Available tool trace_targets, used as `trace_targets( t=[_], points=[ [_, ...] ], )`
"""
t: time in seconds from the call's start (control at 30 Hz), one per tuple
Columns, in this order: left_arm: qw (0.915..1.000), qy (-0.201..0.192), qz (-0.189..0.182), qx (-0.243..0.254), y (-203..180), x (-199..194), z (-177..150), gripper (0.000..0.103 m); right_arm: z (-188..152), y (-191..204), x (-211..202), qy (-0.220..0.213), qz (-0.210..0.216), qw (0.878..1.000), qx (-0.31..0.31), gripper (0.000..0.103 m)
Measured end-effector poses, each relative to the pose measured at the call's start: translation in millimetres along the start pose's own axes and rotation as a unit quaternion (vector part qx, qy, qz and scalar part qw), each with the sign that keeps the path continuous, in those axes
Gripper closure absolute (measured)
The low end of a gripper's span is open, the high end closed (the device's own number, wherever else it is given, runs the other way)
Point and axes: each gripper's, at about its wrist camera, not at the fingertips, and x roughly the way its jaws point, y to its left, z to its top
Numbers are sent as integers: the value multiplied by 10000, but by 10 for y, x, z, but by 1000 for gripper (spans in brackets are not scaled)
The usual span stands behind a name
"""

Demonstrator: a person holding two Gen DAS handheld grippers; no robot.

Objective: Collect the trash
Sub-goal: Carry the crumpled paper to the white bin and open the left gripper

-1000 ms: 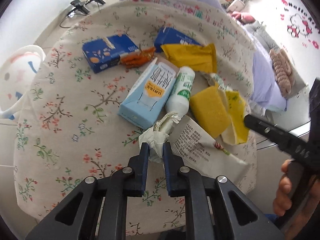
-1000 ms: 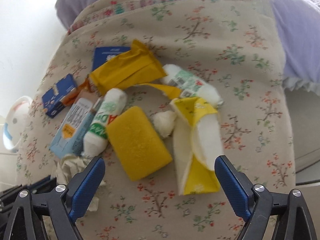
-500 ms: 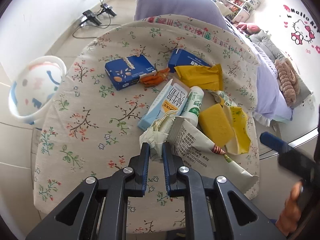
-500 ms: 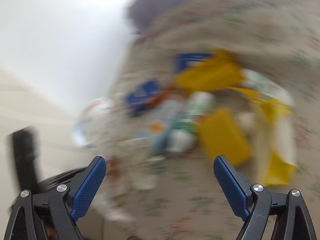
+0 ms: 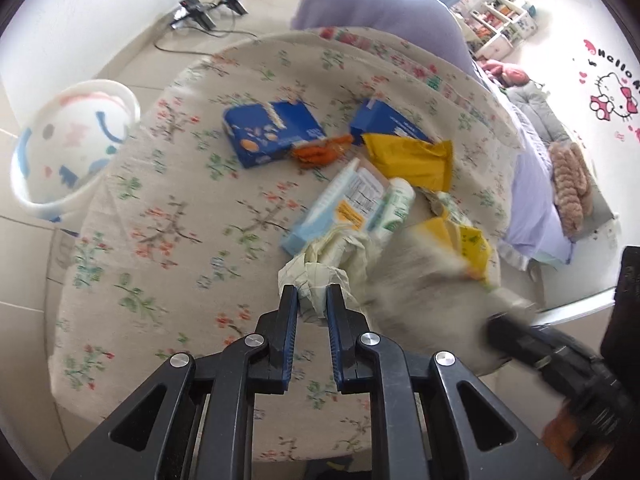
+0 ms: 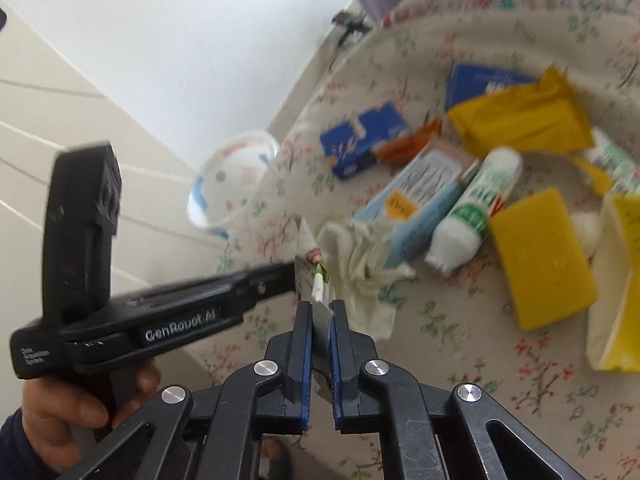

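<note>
My left gripper [image 5: 313,300] is shut on the crumpled end of a cream-white plastic bag [image 5: 332,264], lifted over the near edge of the floral table [image 5: 168,216]. My right gripper [image 6: 320,316] is shut on the bag's other edge [image 6: 318,292]; the bag's body [image 6: 360,264] hangs between both grippers. The left gripper [image 6: 296,272] shows from the side in the right wrist view. Trash lies on the table: blue boxes [image 5: 272,132], a yellow packet [image 5: 412,156], a light-blue carton [image 5: 340,208], a white-green bottle [image 5: 392,208], a yellow sponge [image 6: 540,256].
A white bin [image 5: 68,148] with coloured marks stands on the floor left of the table; it also shows in the right wrist view [image 6: 232,180]. A purple-covered bed [image 5: 532,200] lies to the right. Cables and stands [image 5: 208,12] sit on the floor beyond.
My right gripper swung left and closed on the bag's free edge; it was wide open before. My left gripper lifted and pulled back, raising the bag off the table.
</note>
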Motion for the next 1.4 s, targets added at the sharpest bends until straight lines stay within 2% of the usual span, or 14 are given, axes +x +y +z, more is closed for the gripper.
trace_targets(
  t=[0.1, 0.33, 0.47, 0.53, 0.67, 0.77, 0.9, 0.97, 1.03, 1.1, 1.2, 1.3, 1.4],
  points=[
    [9998, 35, -125, -180, 91, -19, 33, 87, 38, -113, -151, -290, 128, 9991, 279, 97],
    [9988, -218, -170, -412, 331, -272, 214, 87, 154, -239, -204, -419, -70, 9979, 498, 97],
    [9947, -610, 73, -828, 770, -565, 471, 87, 222, -161, -129, -384, -164, 9982, 439, 97],
    [9896, -819, 265, -1156, 1067, -696, 590, 87, 269, -121, -67, -391, -132, 9981, 457, 97],
    [9759, -1110, 891, -1657, 1653, -848, 792, 87, 374, -19, 74, -403, -201, 9981, 430, 96],
    [9712, -1061, 1173, -1781, 1880, -770, 873, 87, 471, 122, 227, -376, -189, 9984, 385, 95],
    [9705, -863, 1128, -1949, 2035, -620, 935, 86, 644, 368, 489, -372, -109, 9989, 268, 95],
    [9691, -785, 1132, -2046, 2119, -570, 987, 80, 730, 464, 619, -359, -73, 9990, 243, 94],
    [9664, -742, 1159, -2170, 2196, -574, 985, 63, 821, 579, 777, -315, -47, 9993, 193, 94],
    [9602, -802, 1226, -2378, 2252, -624, 964, 52, 901, 690, 933, -283, -16, 9995, 139, 94],
    [9567, -983, 1171, -2476, 2257, -789, 959, 52, 1025, 841, 1192, -230, 127, 9996, 130, 93],
    [9524, -1266, 1340, -2430, 2217, -1025, 917, 52, 1121, 960, 1469, -130, 198, 9996, 129, 93],
    [9525, -1402, 1490, -2258, 2160, -1186, 900, 51, 1224, 1123, 1748, -108, 249, 9996, 55, 93]
  ],
)
